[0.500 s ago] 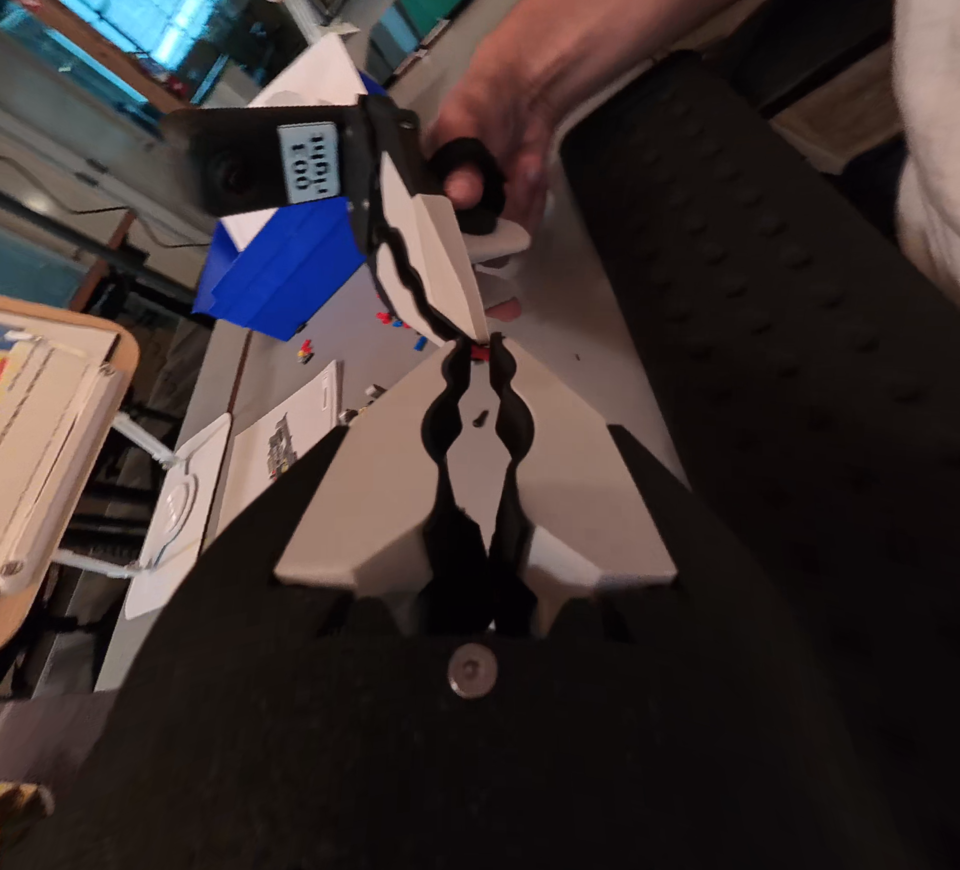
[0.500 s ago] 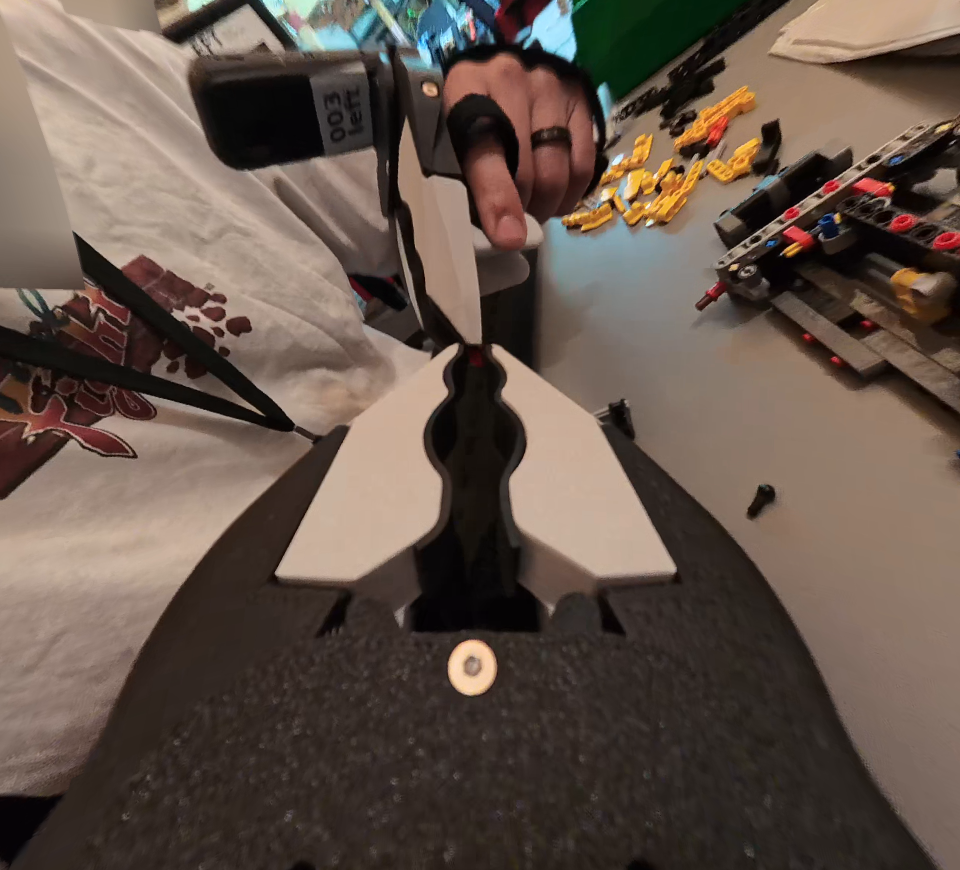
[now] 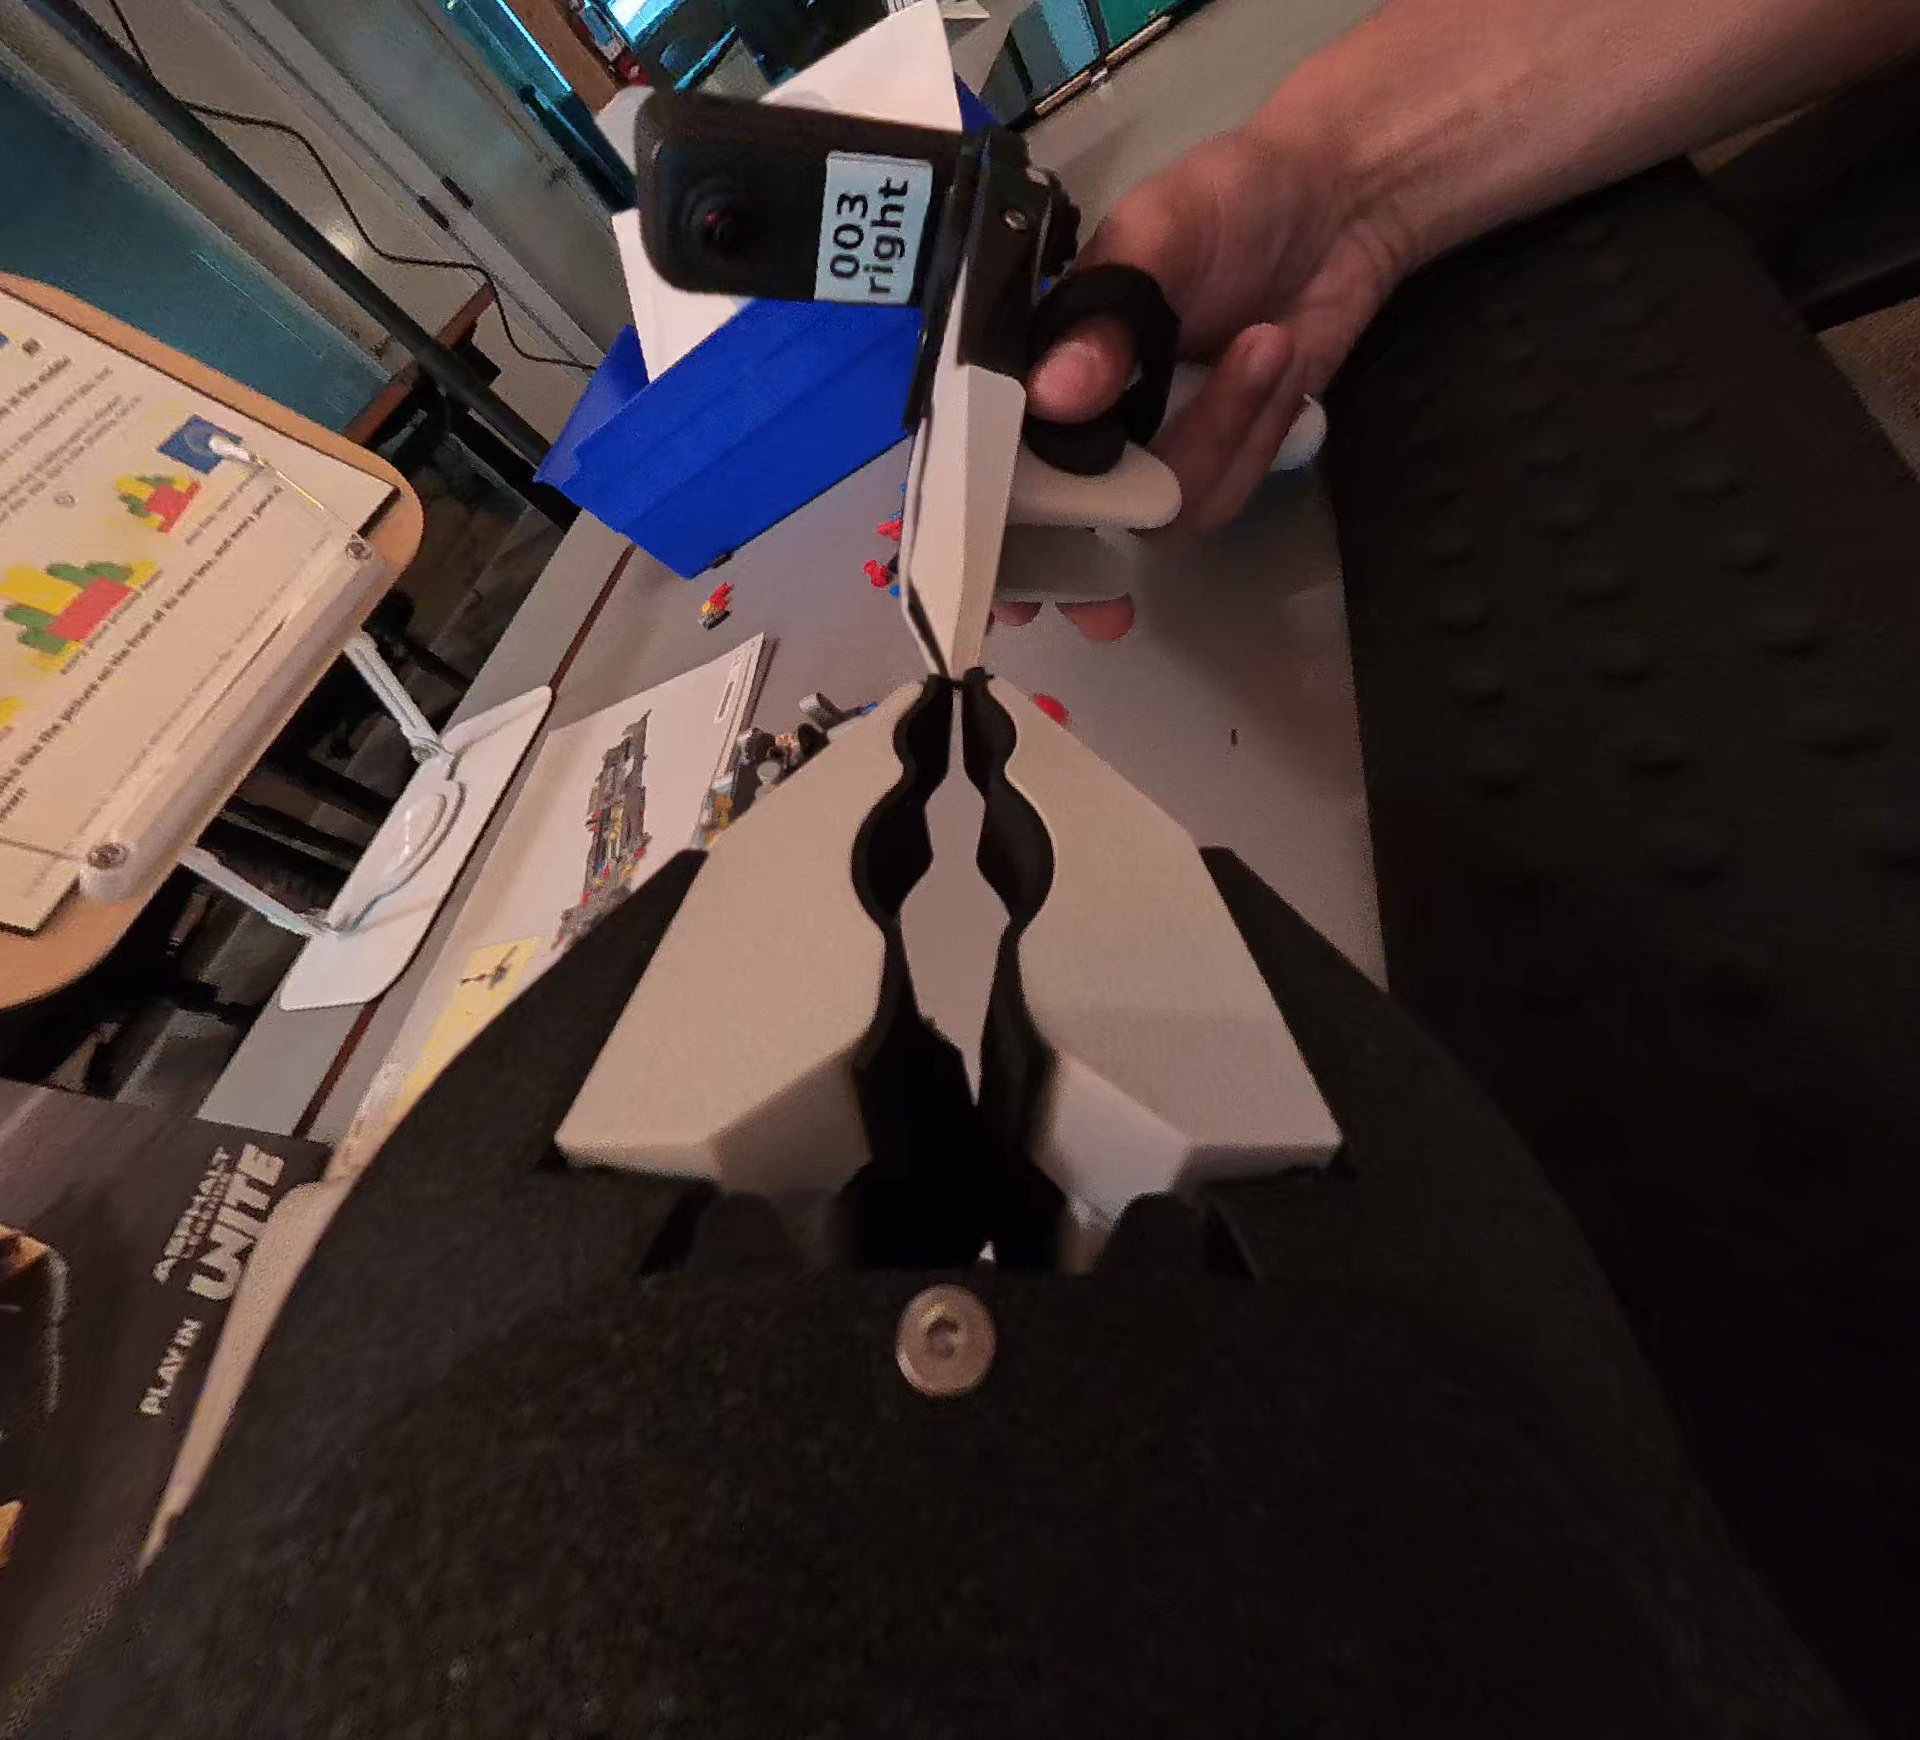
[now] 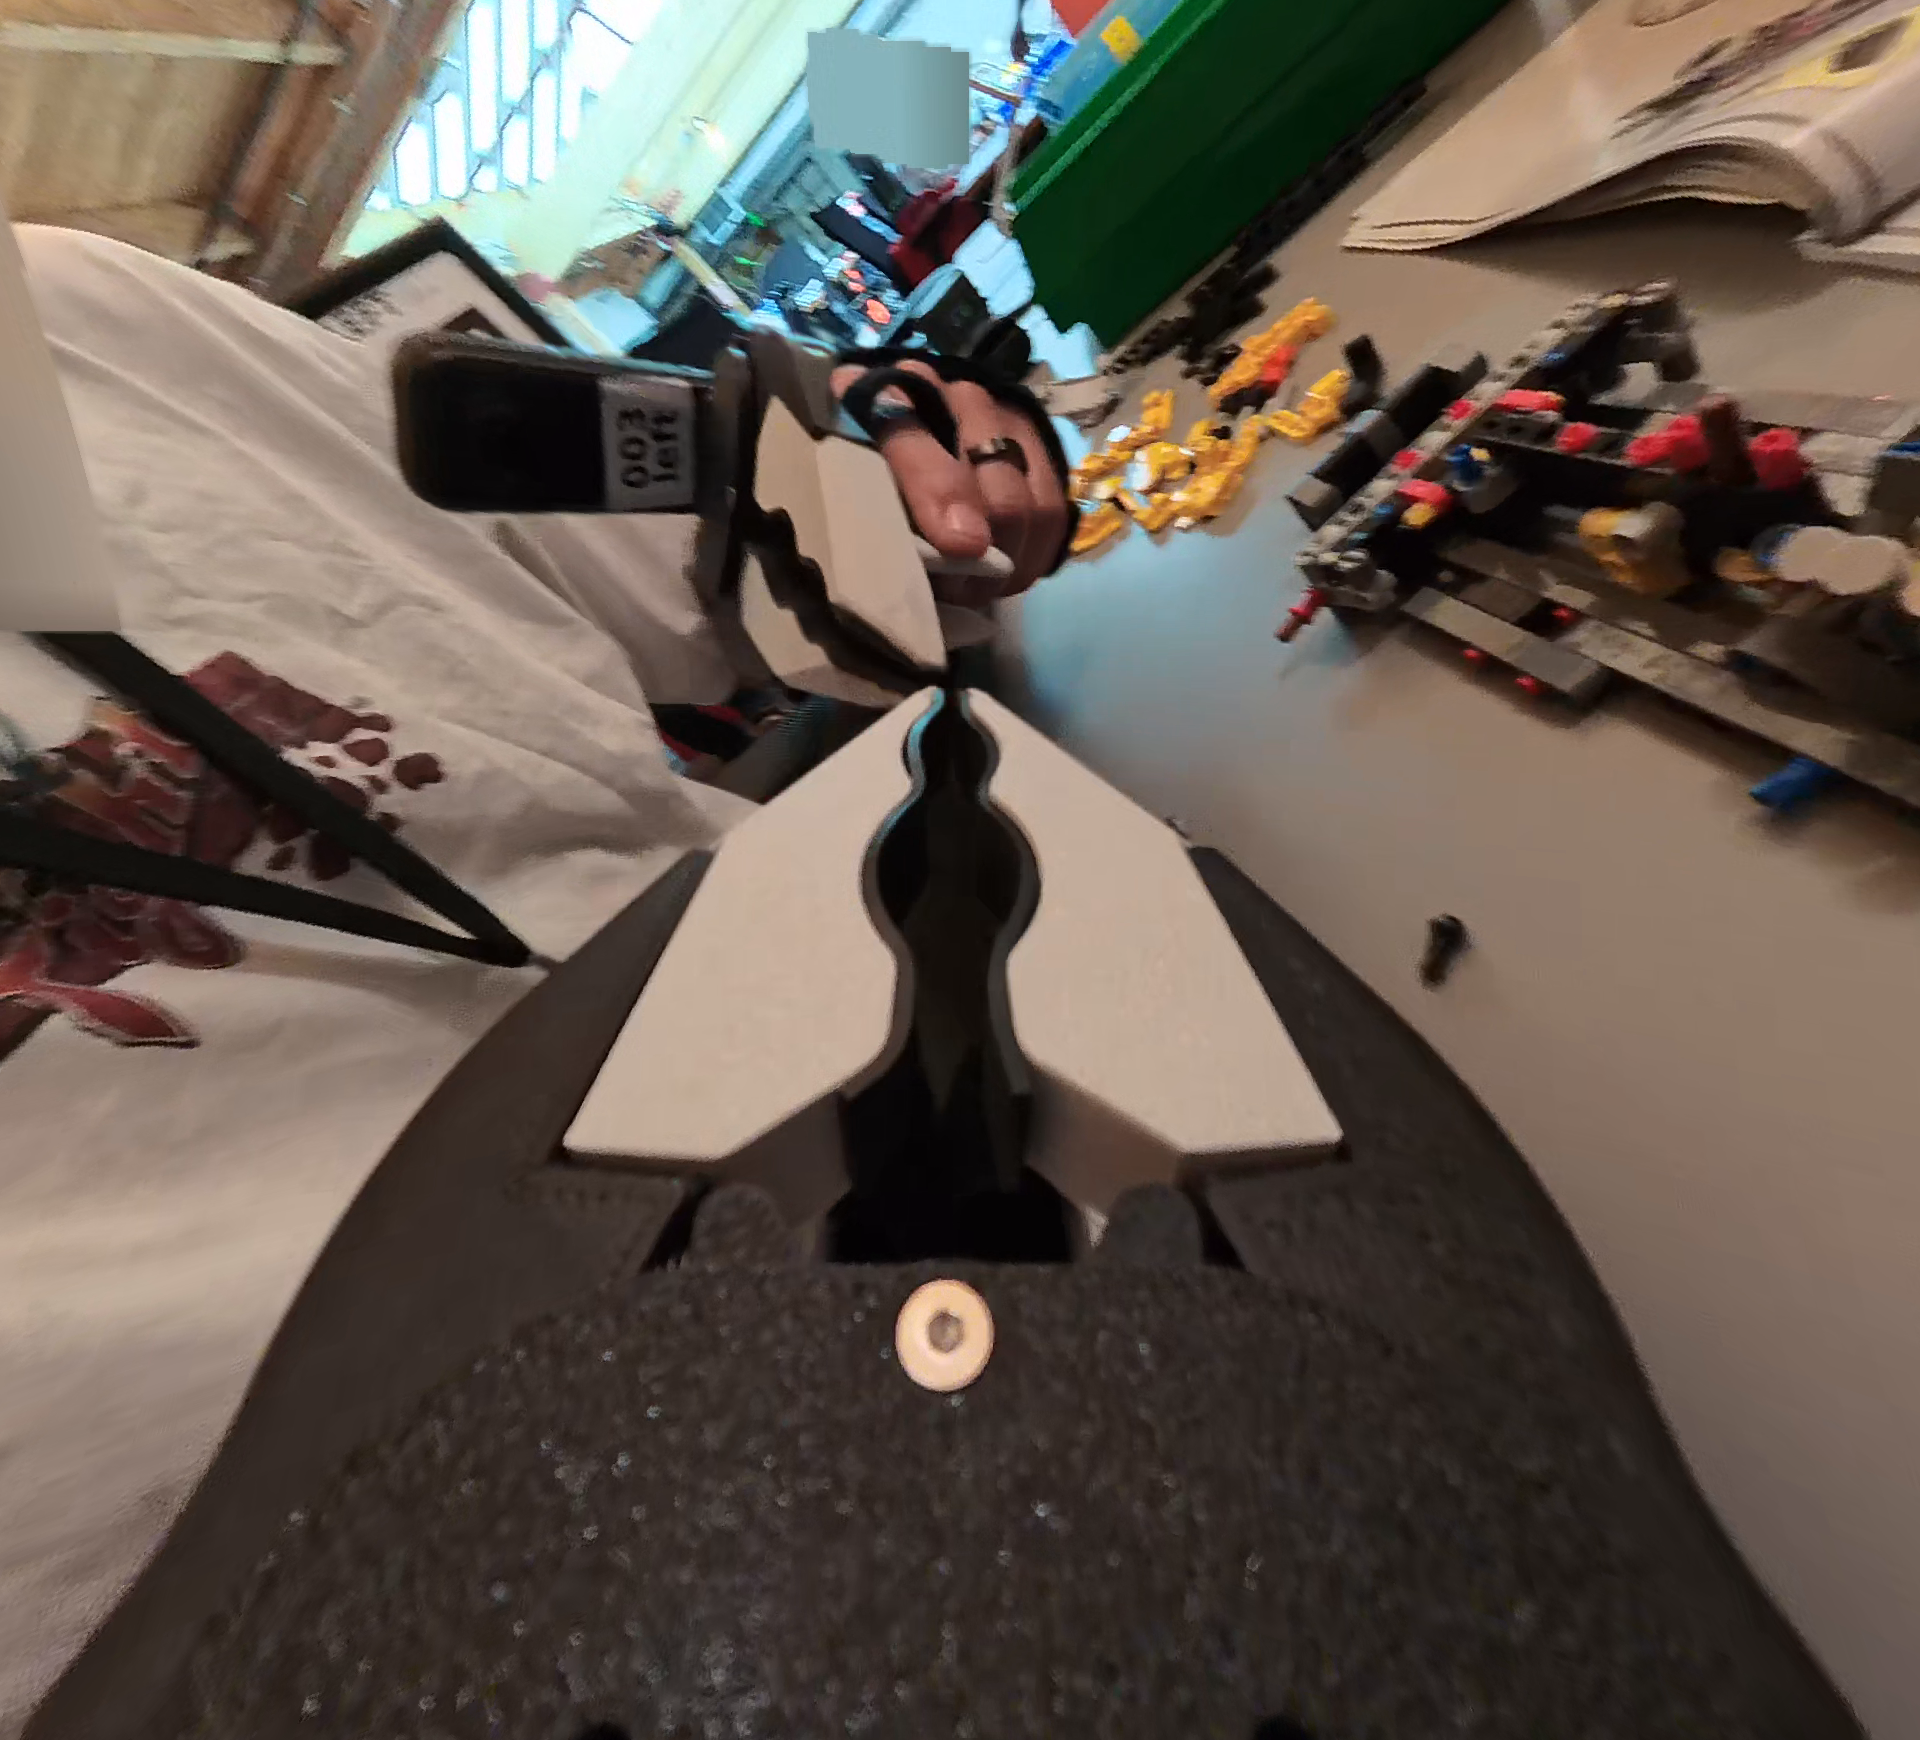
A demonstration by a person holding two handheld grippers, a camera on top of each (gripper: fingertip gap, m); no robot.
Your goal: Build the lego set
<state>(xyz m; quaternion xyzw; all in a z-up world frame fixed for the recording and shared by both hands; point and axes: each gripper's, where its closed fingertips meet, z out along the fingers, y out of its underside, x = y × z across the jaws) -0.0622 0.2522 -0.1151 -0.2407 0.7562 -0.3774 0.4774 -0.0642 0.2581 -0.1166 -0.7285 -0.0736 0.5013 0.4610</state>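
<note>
My left gripper [image 3: 953, 680] and right gripper [image 4: 948, 698] meet tip to tip above the grey table [image 3: 1195, 776]. Both are closed down to a narrow slit. A small dark lego piece [image 3: 953, 674] is pinched where the tips meet and is mostly hidden. The right gripper [image 3: 951, 651] comes in from above in the left wrist view. The left gripper [image 4: 935, 664] comes in from the upper left in the right wrist view. The part-built black lego model [image 4: 1621, 547] with red, blue and yellow parts lies on the table to the right.
Yellow pieces [image 4: 1195, 464], a green bin [image 4: 1247, 132], an open booklet [image 4: 1714, 111] and a loose black pin [image 4: 1442, 944] lie on the table. A blue bin [image 3: 748, 433], an instruction sheet [image 3: 644, 776], small red pieces [image 3: 883, 547] and a black padded surface [image 3: 1610, 651] are nearby. My two grippers' fingertips are within a few centimetres of each other. The right tips stand about 10 cm off the loose black pin [image 4: 1442, 944].
The grippers stay tip to tip. The red piece seen between the tips earlier no longer shows, and both tip gaps look narrower.
</note>
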